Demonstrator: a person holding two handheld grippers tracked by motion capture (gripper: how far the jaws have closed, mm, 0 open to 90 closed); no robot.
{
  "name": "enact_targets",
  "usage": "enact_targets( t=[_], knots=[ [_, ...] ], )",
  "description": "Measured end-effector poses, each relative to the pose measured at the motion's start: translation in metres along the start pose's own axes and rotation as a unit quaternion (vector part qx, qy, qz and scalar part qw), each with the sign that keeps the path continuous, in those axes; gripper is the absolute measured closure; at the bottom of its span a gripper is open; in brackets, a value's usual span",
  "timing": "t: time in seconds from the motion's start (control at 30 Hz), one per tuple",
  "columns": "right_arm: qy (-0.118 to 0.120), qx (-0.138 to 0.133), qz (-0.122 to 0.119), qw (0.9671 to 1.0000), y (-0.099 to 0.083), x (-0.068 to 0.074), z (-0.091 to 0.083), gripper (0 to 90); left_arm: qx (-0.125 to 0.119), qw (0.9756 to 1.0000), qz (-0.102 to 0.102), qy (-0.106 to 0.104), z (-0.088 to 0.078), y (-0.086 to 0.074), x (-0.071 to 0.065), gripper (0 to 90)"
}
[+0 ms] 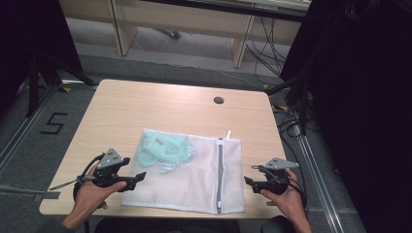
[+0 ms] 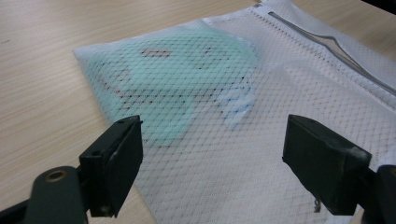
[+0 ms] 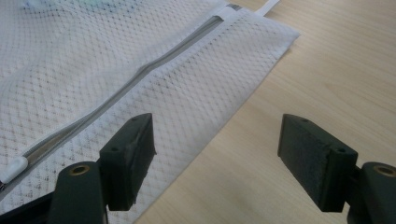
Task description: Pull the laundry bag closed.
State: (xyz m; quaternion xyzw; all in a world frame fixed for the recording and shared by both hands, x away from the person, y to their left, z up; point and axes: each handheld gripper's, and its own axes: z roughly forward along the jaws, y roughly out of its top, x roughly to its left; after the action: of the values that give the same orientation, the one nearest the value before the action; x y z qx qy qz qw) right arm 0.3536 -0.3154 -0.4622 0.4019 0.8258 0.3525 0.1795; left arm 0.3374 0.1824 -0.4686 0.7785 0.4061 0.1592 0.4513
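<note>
Mesh bag (image 1: 194,172) lay flat, zipper (image 1: 220,174) running near to far, between left gripper (image 1: 137,178) and right gripper (image 1: 248,182), both wide open, empty.

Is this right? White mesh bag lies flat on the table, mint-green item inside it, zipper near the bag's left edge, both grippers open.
Not quite: the zipper runs near the right edge of the mesh bag, as the high view shows. The rest holds: the mint-green item is inside it, and the left gripper and right gripper are open.
</note>
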Motion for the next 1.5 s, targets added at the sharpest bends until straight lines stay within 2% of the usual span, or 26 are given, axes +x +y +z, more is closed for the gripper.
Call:
enact_targets(
  t=[0.03, 0.07, 0.13, 0.17, 0.2, 0.23, 0.43, 0.47, 0.5, 0.57, 0.67, 0.7, 0.73, 0.8, 0.83, 0.93, 0.97, 1.0, 1.03, 1.13, 1.23, 1.27, 1.3, 1.37, 1.43, 1.5],
  knots=[
    [0.0, 0.001, 0.005, 1.0, 0.0, 0.001, 0.0, 28.0, 0.0, 1.0, -0.001, 0.0, 0.0, 0.0, -0.001, 19.8],
    [0.001, 0.001, 0.013, 0.9999, 0.0, 0.002, 0.0, 27.9, 0.011, 0.9999, 0.011, -0.003, -0.001, 0.0, 0.0, 20.0],
    [0.001, -0.001, 0.005, 1.0, 0.0, 0.001, 0.0, 27.5, 0.001, 1.0, 0.003, -0.004, 0.0, 0.0, -0.002, 20.0],
    [0.004, 0.003, 0.013, 0.9999, 0.001, 0.002, 0.0, 25.7, 0.012, 0.9999, 0.012, -0.003, -0.001, 0.001, -0.002, 20.0],
    [0.002, 0.003, -0.005, 1.0, 0.001, 0.001, 0.001, 23.2, -0.001, 1.0, 0.001, -0.004, 0.001, 0.0, -0.004, 20.1],
    [0.002, 0.003, -0.005, 1.0, 0.001, 0.001, 0.001, 23.2, -0.001, 0.9999, 0.009, -0.006, 0.001, 0.001, -0.003, 20.1],
    [0.017, 0.01, -0.024, 0.9995, 0.001, 0.005, 0.003, 21.2, 0.0, 0.9998, 0.0, -0.018, 0.004, 0.001, -0.008, 21.1],
    [0.017, 0.01, -0.024, 0.9995, 0.001, 0.005, 0.003, 21.2, 0.01, 0.9995, 0.021, -0.02, 0.003, 0.002, -0.006, 21.1],
    [0.02, 0.014, -0.018, 0.9995, 0.001, 0.007, 0.003, 21.3, 0.005, 0.9996, 0.017, -0.022, 0.005, 0.002, -0.008, 21.2],
    [0.025, 0.011, -0.032, 0.9991, 0.002, 0.007, 0.004, 22.2, 0.005, 0.9996, 0.011, -0.026, 0.006, 0.001, -0.013, 21.3],
    [0.026, 0.008, -0.035, 0.999, 0.003, 0.007, 0.005, 23.3, 0.002, 0.9994, 0.012, -0.032, 0.009, 0.002, -0.018, 21.2],
    [0.027, 0.005, -0.038, 0.9989, 0.003, 0.008, 0.006, 23.4, 0.01, 0.999, 0.022, -0.038, 0.01, 0.003, -0.02, 21.2],
    [0.032, 0.009, -0.04, 0.9986, 0.004, 0.01, 0.005, 24.4, 0.005, 0.9991, 0.014, -0.041, 0.011, 0.003, -0.023, 21.3],
    [0.04, 0.01, -0.044, 0.9982, 0.005, 0.012, 0.006, 26.2, 0.011, 0.9984, 0.03, -0.046, 0.014, 0.003, -0.027, 21.2],
    [0.04, 0.01, -0.044, 0.9982, 0.005, 0.012, 0.006, 26.2, 0.009, 0.9984, 0.027, -0.049, 0.016, 0.003, -0.03, 21.2],
    [0.053, 0.017, -0.049, 0.9973, 0.006, 0.018, 0.007, 27.6, 0.014, 0.9974, 0.035, -0.062, 0.023, 0.003, -0.04, 21.2],
    [0.059, 0.021, -0.057, 0.9964, 0.007, 0.021, 0.008, 28.8, 0.024, 0.996, 0.054, -0.067, 0.024, 0.004, -0.042, 21.2],
    [0.059, 0.021, -0.057, 0.9964, 0.007, 0.021, 0.008, 28.8, 0.021, 0.9961, 0.052, -0.068, 0.027, 0.004, -0.046, 21.2],
    [0.066, 0.018, -0.075, 0.9949, 0.009, 0.022, 0.01, 29.9, 0.026, 0.9953, 0.056, -0.074, 0.029, 0.004, -0.049, 21.2],
    [0.074, 0.024, -0.079, 0.9939, 0.01, 0.029, 0.011, 31.2, 0.035, 0.9924, 0.088, -0.078, 0.034, 0.005, -0.058, 21.2],
    [0.083, 0.02, -0.089, 0.9923, 0.011, 0.033, 0.014, 32.7, 0.038, 0.9917, 0.089, -0.084, 0.039, 0.005, -0.067, 21.3],
    [0.087, 0.031, -0.092, 0.9915, 0.011, 0.035, 0.013, 33.2, 0.044, 0.9901, 0.101, -0.086, 0.04, 0.005, -0.068, 21.3],
    [0.088, 0.024, -0.097, 0.9911, 0.011, 0.036, 0.015, 33.5, 0.042, 0.9902, 0.096, -0.093, 0.042, 0.005, -0.072, 21.3],
    [0.095, 0.035, -0.089, 0.9908, 0.011, 0.039, 0.014, 33.6, 0.049, 0.988, 0.106, -0.101, 0.045, 0.005, -0.076, 21.3],
    [0.102, 0.031, -0.112, 0.9879, 0.012, 0.04, 0.018, 33.9, 0.054, 0.9867, 0.115, -0.101, 0.047, 0.005, -0.08, 21.3],
    [0.115, 0.044, -0.106, 0.9868, 0.012, 0.044, 0.018, 34.4, 0.056, 0.986, 0.118, -0.104, 0.049, 0.005, -0.083, 21.3]
  ],
)
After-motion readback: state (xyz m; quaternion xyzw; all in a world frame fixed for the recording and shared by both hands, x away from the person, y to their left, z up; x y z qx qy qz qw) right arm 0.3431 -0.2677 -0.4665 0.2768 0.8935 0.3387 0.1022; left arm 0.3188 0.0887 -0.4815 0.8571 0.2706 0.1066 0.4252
